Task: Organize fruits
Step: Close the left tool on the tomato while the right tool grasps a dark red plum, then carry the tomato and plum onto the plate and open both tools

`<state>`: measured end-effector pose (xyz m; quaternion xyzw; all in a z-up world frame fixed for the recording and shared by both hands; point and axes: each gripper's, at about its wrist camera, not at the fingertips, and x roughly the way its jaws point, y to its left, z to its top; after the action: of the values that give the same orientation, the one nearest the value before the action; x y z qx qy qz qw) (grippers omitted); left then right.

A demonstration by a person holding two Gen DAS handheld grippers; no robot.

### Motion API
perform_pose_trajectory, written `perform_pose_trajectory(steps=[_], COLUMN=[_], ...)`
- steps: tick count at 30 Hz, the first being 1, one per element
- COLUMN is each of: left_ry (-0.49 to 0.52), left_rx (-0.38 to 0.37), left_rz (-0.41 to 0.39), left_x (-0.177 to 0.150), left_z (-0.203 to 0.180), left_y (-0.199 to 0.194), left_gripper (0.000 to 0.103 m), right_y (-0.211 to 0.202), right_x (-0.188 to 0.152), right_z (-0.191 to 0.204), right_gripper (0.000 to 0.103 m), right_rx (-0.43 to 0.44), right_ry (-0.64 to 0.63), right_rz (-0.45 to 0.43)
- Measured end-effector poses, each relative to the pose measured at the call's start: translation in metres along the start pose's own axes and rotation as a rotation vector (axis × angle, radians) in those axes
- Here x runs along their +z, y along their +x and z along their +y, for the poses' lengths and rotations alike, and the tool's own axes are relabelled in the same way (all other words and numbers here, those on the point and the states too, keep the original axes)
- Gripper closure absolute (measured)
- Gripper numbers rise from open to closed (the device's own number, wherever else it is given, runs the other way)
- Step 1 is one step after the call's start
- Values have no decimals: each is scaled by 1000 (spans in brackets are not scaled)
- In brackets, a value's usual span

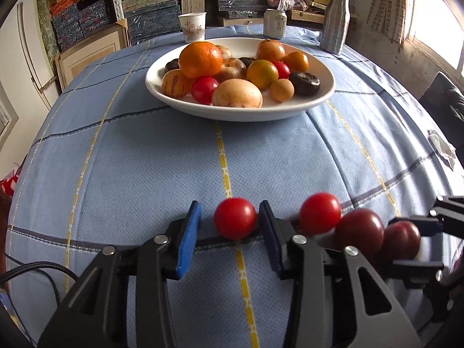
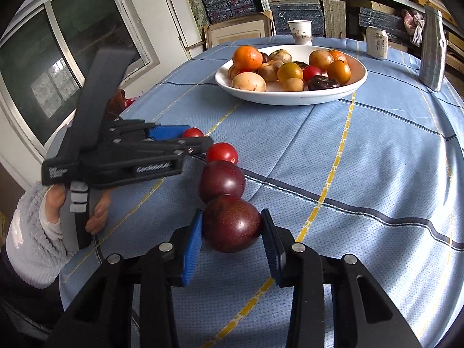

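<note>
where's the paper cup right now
In the left wrist view the paper cup stands at the table's far edge, just behind the white bowl, left of the can.

Cluttered storeroom in a home. Metal shelving (image 1: 117, 5) holds stacked patterned boxes (image 1: 150, 14). Checked tablecloth (image 1: 145, 159) covers the table.

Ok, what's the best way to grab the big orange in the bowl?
Probably from above, closing across its widest middle: the big orange sits on top of the pile at the left of the bowl, its lower sides crowded by other fruit.
</note>
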<state>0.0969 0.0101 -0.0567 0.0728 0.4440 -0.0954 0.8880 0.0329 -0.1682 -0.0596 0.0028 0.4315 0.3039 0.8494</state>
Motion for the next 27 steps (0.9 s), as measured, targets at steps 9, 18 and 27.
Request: perform_pose_trajectory(steps=[9, 18, 27], left_ry=[-21, 10, -51], left_rx=[-14, 10, 39], left_rz=[-32, -48, -189], left_x=[-2, -3, 31], left_z=[5, -3, 17], left_y=[-7, -11, -58], left_gripper=[70, 78, 78], right_y=[0, -1, -30], right_x=[1, 1, 20], right_z=[-1, -3, -19], right_gripper=[63, 63, 64], right_rx=[0, -2, -15], right_ry=[4, 10, 75], right_rz=[-3, -4, -88])
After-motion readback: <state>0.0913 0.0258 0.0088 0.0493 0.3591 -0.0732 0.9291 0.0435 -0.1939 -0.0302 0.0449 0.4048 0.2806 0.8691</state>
